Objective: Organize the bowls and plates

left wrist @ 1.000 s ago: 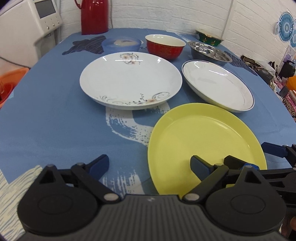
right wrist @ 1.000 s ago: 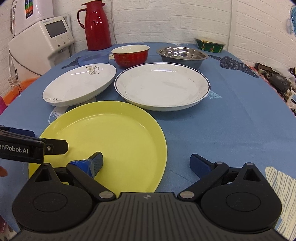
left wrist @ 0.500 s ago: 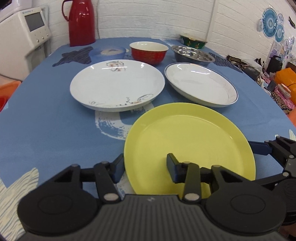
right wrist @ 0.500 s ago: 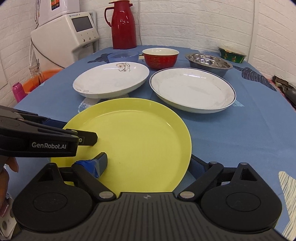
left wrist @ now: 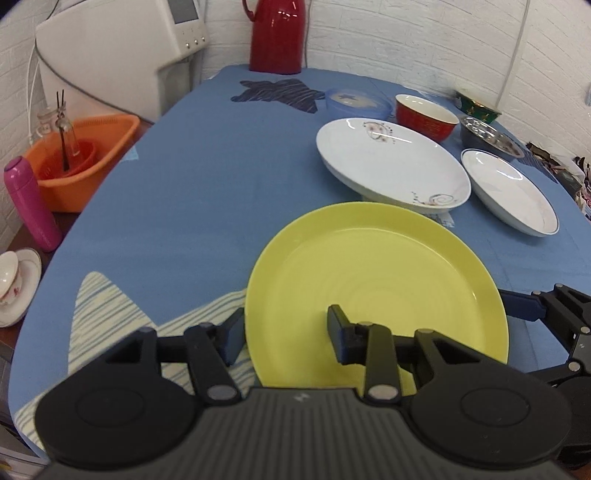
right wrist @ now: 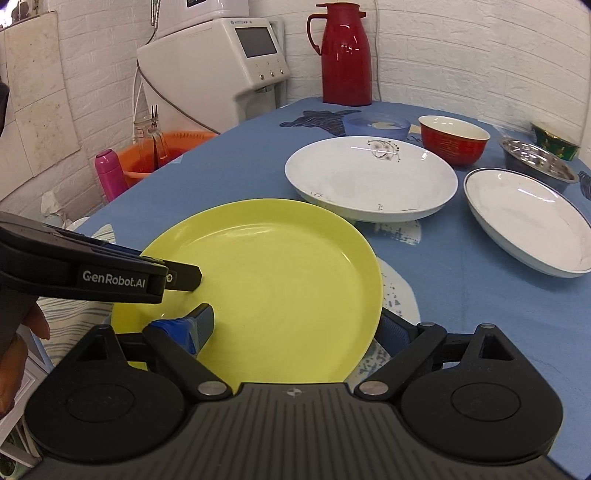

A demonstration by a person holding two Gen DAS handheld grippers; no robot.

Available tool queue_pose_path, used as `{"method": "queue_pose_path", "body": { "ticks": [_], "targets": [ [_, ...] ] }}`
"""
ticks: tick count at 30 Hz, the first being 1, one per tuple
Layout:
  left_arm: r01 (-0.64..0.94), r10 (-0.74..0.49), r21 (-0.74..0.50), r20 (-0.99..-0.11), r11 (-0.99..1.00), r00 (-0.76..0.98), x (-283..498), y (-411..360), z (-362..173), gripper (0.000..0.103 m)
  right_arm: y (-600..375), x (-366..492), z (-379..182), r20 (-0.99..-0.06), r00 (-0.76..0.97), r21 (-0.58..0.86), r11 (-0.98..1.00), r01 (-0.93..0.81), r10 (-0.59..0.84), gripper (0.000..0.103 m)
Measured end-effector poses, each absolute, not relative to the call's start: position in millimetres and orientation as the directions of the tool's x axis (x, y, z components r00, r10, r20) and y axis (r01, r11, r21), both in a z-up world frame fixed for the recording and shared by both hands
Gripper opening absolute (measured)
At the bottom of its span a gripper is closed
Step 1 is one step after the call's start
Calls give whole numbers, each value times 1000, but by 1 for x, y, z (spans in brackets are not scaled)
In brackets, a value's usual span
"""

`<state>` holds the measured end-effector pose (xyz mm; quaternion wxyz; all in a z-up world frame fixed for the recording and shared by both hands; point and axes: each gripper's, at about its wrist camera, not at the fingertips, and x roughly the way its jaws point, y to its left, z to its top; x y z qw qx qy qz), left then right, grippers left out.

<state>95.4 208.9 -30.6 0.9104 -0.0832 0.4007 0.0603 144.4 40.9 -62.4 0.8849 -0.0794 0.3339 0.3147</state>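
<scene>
A yellow plate (left wrist: 376,266) (right wrist: 277,266) is held between both grippers above the blue tablecloth (left wrist: 192,192). My left gripper (left wrist: 284,334) is shut on its near left rim, one finger on top and one outside. My right gripper (right wrist: 295,326) stays open and straddles the right rim, with one finger over the plate and one below the edge. Behind the yellow plate stand a white floral plate (left wrist: 391,162) (right wrist: 369,177), a blue-rimmed white plate (left wrist: 509,188) (right wrist: 524,210), a red bowl (left wrist: 424,116), a steel bowl (left wrist: 491,136), a green bowl (left wrist: 476,107) and a blue plastic bowl (left wrist: 356,101).
A red thermos (left wrist: 275,33) stands at the table's far edge beside a white appliance (left wrist: 122,55). Off the table's left side are an orange basin (left wrist: 81,158), a pink bottle (left wrist: 31,206) and a teacup on a saucer (left wrist: 11,284). A hand (right wrist: 14,354) holds the left gripper.
My left gripper closed onto the yellow plate's rim. Both grippers and the plate then swung to the left, and the plate now hangs over the striped patch at the table's near left.
</scene>
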Motion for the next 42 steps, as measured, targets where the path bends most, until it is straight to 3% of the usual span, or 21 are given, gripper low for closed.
{"method": "queue_pose_path", "body": {
  "ticks": [8,10,12,20,26,33,37,42],
  "targets": [
    [-149,25,-110,-721,983,692,106,217,-35,36,36,148,-64,-643,554,108,779,-617,529,80],
    [-156,17,-128,-716,979,698,105,224,-35,74,31,149,-59,-647,546,121,778,-616,533,80],
    [-176,37,-133,-685,975,727,99,232,-29,80,20,149,-50,-630,587,88,797,-597,509,80],
    [-197,50,-161,-637,967,769,134,259,5,81,1,222,-1,-530,700,-2,824,-566,479,81],
    [-199,36,-175,-659,964,752,185,266,6,81,24,309,-12,-610,622,23,795,-606,491,81],
    [-206,24,-188,-681,960,732,231,274,2,82,49,349,-44,-712,524,51,778,-626,468,82],
    [-211,30,-179,-692,961,722,241,279,-2,82,63,347,-49,-704,561,26,805,-593,435,84],
    [-227,25,-190,-713,955,701,248,282,-10,82,77,347,-47,-679,529,83,769,-634,510,82]
  ]
}}
